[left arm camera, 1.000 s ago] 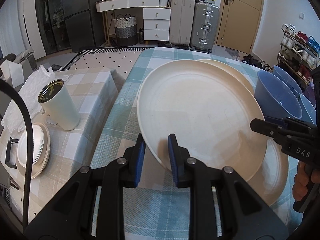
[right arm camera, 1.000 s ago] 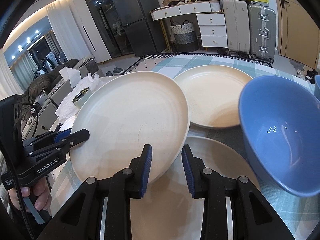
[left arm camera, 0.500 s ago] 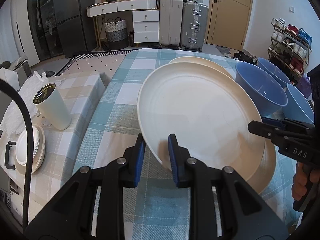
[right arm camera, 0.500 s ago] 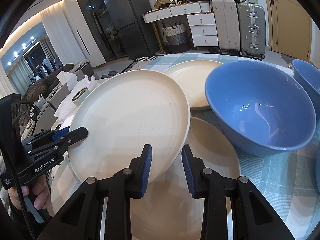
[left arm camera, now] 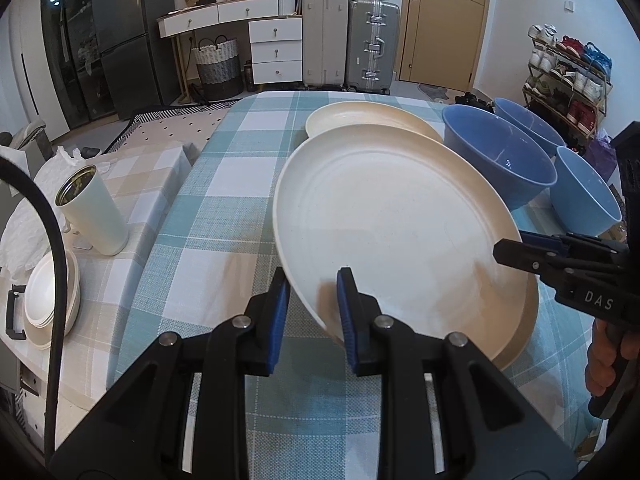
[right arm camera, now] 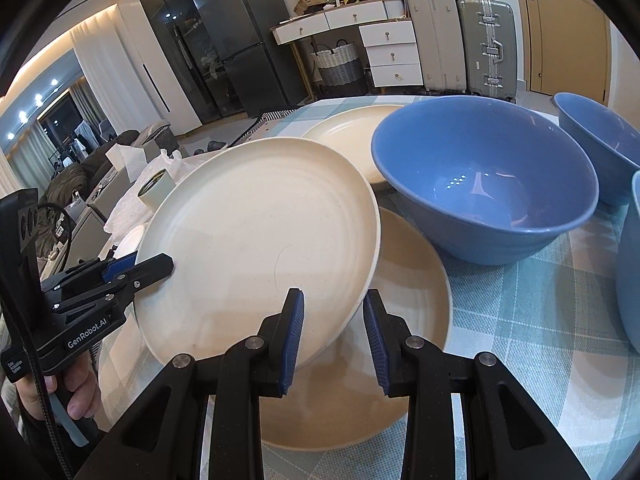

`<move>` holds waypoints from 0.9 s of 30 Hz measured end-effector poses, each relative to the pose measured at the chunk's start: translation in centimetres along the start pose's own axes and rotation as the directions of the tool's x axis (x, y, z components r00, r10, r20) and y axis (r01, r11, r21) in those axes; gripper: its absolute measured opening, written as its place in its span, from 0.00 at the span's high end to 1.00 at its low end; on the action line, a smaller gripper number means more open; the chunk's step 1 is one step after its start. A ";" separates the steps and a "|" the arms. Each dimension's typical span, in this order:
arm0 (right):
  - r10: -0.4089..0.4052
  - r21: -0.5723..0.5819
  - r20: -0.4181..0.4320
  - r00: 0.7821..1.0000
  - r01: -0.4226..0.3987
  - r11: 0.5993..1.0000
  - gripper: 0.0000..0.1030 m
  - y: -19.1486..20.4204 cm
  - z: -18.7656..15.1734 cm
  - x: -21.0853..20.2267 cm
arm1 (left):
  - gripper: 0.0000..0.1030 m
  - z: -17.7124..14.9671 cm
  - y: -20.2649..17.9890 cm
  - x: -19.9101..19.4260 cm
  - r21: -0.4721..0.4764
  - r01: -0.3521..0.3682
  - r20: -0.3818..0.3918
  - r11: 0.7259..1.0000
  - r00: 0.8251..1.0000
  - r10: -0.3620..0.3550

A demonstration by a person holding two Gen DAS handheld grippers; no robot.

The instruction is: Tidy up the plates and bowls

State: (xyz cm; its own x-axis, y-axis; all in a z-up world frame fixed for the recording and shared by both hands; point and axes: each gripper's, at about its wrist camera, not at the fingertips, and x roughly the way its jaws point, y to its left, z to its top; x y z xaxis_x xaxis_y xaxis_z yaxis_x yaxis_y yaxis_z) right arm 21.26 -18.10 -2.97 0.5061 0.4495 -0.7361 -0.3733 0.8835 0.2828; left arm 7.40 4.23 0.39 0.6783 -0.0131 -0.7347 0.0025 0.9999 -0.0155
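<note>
**Cream plate held at both rims**

The left gripper (left arm camera: 312, 312) and the right gripper (right arm camera: 332, 336) each clamp an opposite edge of one cream plate (left arm camera: 392, 232) — it hangs tilted over a second plate (right arm camera: 412, 280) lying on the checked tablecloth (left arm camera: 224, 200). A third plate (left arm camera: 372, 118) lies behind, beside three blue bowls (right arm camera: 484, 176).

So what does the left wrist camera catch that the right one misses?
Only the left view: a shoe rack and a stack of white dishes by the cup. Only the right view: a window and ceiling lights. Both: the raised plate gripped by the left gripper and right gripper, a plate under it, a far plate, blue bowls and suitcases.
</note>
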 end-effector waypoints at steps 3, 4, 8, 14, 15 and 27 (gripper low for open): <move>-0.007 0.006 -0.007 1.000 0.007 1.000 0.68 -0.3 -0.4 -0.1 | 0.79 -0.4 -0.6 0.1 0.011 0.004 -0.005 1.000 1.000 -0.004; -0.009 0.007 -0.008 1.000 0.009 1.000 0.68 -0.3 -0.4 -0.2 | 0.79 -0.4 -0.8 0.2 0.015 0.005 -0.010 1.000 1.000 -0.005; -0.020 0.014 -0.012 1.000 0.020 1.000 0.68 -0.7 -0.9 -0.5 | 0.79 -0.8 -1.7 0.2 0.037 0.006 -0.013 0.999 1.000 -0.006; -0.044 0.017 -0.027 0.999 0.045 0.999 0.68 -1.8 -1.7 -0.8 | 0.79 -1.3 -3.1 0.7 0.060 0.012 -0.016 0.998 1.000 -0.011; -0.048 0.018 -0.029 0.998 0.048 0.999 0.68 -1.9 -1.8 -0.8 | 0.79 -1.3 -3.2 0.9 0.063 0.010 -0.019 0.998 1.000 -0.009; -0.094 -0.017 -0.030 0.995 0.094 0.995 0.68 -1.9 -2.2 -1.1 | 0.78 -1.5 -4.0 2.8 0.096 -0.011 -0.036 0.995 0.999 0.015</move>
State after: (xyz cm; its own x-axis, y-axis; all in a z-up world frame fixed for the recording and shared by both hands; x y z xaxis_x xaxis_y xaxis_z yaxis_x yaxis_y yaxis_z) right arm 19.65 -20.59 -4.06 0.5155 0.3599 -0.7777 -0.3371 0.9195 0.2021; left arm 8.20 0.19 -2.64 0.6514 0.0013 -0.7587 0.0654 0.9962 0.0579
